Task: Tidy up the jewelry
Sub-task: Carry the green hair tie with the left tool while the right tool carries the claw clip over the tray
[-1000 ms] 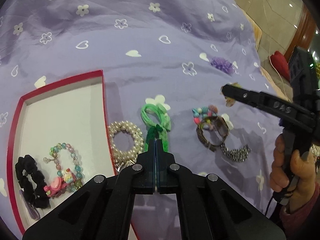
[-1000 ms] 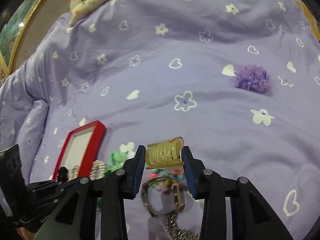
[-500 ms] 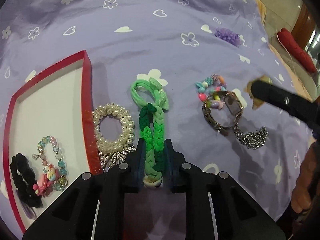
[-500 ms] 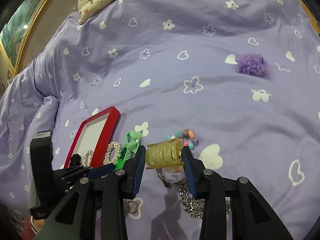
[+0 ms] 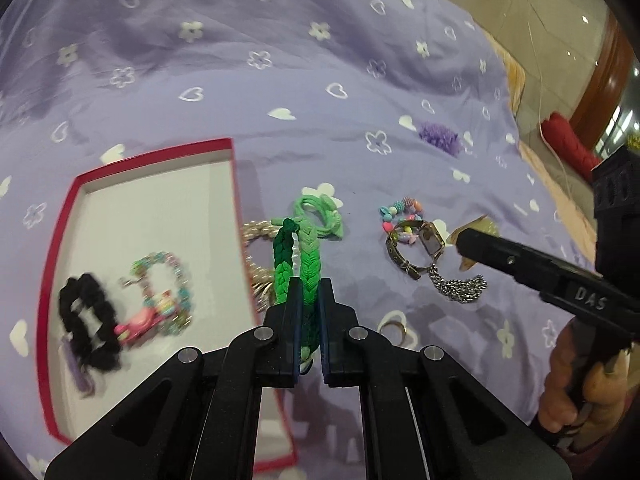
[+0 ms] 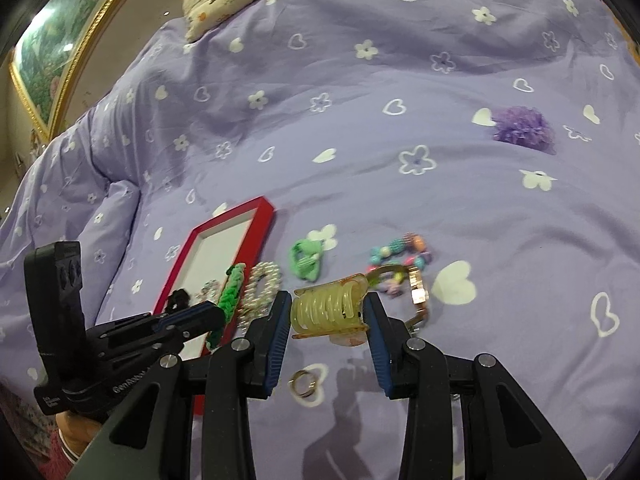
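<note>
My left gripper (image 5: 307,296) has its jaws closing, pads pressed on a green braided bracelet (image 5: 304,256) that hangs off the purple bedcover beside the red tray (image 5: 232,184). In the right wrist view that gripper (image 6: 208,316) and the braid (image 6: 232,284) sit at the tray's (image 6: 264,216) near side. My right gripper (image 6: 328,316) is shut on a yellow translucent claw clip (image 6: 326,312), held above a watch (image 6: 418,292). A black scrunchie (image 5: 88,328) and a beaded bracelet (image 5: 164,292) lie inside the tray.
On the cover lie a pearl bracelet (image 5: 256,232), a light green hair tie (image 5: 320,216), colourful beads (image 5: 400,210), a watch (image 5: 416,248), a silver chain (image 5: 460,288), a gold ring (image 5: 394,328) and a purple scrunchie (image 5: 440,136). The bed's edge and floor are at the right.
The left gripper opened around the green braid, closed on it and lifted it off the cover. The right gripper, still holding the clip, drew back from the items.
</note>
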A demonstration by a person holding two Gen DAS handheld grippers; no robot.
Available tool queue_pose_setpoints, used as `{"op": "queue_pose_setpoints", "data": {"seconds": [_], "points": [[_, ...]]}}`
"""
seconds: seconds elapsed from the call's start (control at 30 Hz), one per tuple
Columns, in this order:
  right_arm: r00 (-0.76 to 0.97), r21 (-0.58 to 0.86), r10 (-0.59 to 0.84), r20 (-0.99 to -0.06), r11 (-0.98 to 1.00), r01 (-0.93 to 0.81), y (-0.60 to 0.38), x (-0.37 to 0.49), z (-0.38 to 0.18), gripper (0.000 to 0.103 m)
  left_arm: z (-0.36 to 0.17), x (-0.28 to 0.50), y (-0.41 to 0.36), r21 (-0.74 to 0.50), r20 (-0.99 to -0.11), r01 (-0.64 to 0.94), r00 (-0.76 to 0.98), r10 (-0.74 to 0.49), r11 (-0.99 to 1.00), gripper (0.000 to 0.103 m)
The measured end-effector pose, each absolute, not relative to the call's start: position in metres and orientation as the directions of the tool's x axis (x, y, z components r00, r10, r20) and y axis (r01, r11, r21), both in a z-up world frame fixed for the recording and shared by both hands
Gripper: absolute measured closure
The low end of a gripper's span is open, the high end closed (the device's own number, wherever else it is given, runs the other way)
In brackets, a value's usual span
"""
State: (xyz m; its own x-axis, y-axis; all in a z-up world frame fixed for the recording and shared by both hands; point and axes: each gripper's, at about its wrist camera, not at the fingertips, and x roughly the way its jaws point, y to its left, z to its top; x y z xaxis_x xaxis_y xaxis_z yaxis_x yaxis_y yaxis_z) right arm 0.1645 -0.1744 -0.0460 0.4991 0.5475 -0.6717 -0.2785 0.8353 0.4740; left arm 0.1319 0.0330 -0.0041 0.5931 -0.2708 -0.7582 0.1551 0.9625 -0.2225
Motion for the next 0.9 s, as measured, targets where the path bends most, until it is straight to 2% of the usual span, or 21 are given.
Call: {"op": "queue_pose_setpoints", "data": {"seconds": [0.43,0.9], "points": [[0.442,0.466,0.607,-0.66,0.793,-0.393,-0.117,0.143,-0.033,0.066,0.009,0.09,0.094,-0.26,-0.723,0.044,0.654,-0.225,0.965,0.097],[0.349,0.453,0.659,-0.667,0.73,-0.512,-0.041,0.135,-0.03,0.066,-0.006,0.07,0.16,-0.266,-0.739,-0.094,0.659,-0.141,0.959,0.097]]}}
